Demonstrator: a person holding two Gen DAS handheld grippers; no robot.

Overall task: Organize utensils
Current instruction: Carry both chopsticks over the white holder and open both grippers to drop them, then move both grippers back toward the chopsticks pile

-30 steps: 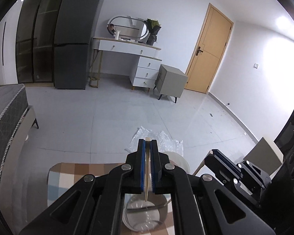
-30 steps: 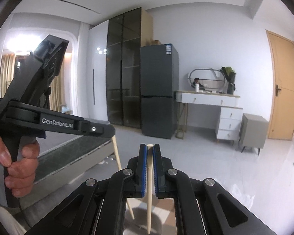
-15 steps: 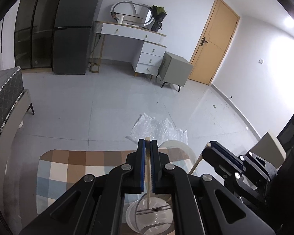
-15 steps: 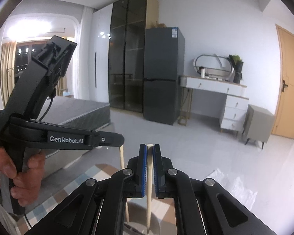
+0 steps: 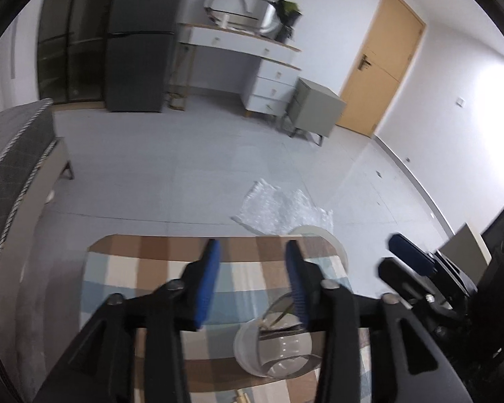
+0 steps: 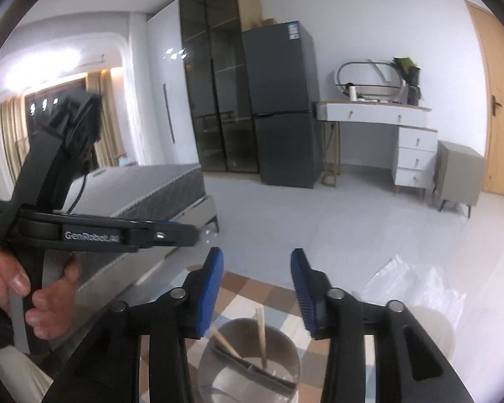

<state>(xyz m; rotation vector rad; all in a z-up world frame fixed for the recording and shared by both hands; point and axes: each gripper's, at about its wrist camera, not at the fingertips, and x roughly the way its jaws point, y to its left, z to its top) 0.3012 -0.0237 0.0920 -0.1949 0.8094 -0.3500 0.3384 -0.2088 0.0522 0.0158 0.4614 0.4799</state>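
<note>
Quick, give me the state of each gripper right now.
Left gripper: open, holding nothing, above the checked tablecloth.
Right gripper: open, holding nothing; two chopsticks stand in the clear cup below it.

I was working in a home bedroom: beyond my tongs stood a bed (image 6: 158,191), a dark fridge (image 6: 282,107), a white vanity with mirror (image 6: 376,114), and a wooden door (image 5: 383,60).

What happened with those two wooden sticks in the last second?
Both grippers, left gripper and right gripper, opened and let go of their chopsticks, which now stand in the glass cup. The cup stayed on the checkered tablecloth.
</note>
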